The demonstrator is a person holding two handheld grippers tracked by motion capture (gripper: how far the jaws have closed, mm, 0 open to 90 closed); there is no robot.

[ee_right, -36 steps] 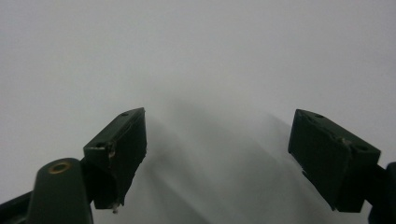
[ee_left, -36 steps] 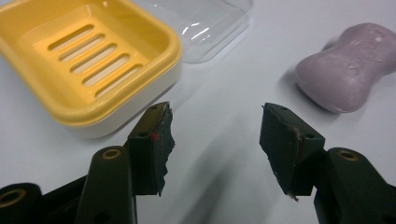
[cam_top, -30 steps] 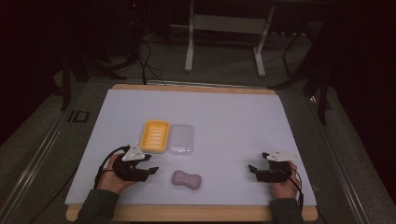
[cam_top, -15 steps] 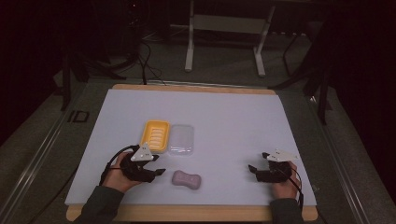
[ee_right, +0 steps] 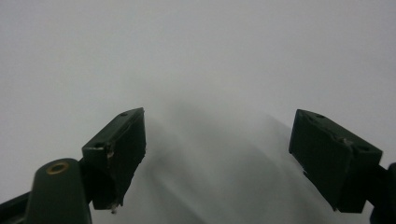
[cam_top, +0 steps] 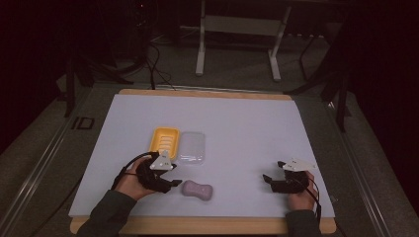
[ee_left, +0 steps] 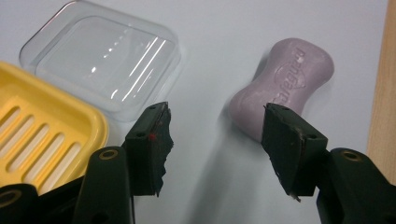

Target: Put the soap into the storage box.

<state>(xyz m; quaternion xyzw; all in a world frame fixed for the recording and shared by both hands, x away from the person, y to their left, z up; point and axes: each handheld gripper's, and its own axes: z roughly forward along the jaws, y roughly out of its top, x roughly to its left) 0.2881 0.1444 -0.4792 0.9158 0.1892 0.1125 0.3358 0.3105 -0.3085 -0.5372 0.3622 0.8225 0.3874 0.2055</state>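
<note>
High view: left claw [cam_top: 170, 182] has shifted right since a second ago, now just left of the lilac waisted soap bar [cam_top: 197, 189] on the white desk [cam_top: 247, 128]. Right claw [cam_top: 269, 180] unmoved at near right.

Left gripper view: jaws have just been widening, released, nothing between; soap ahead right, yellow slotted soap dish [ee_left: 42, 135] and clear plastic lid [ee_left: 102, 56] to its left. Likely lining up a grasp.

Right gripper view: jaws apart over bare desk.

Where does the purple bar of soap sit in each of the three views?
High view: the soap lies low, left of centre, just right of the left hand-held gripper.
Left gripper view: upper right, beyond the right-hand jaw.
Right gripper view: not in it.
Shared landmark: the yellow soap dish beside the clear lid.
</note>
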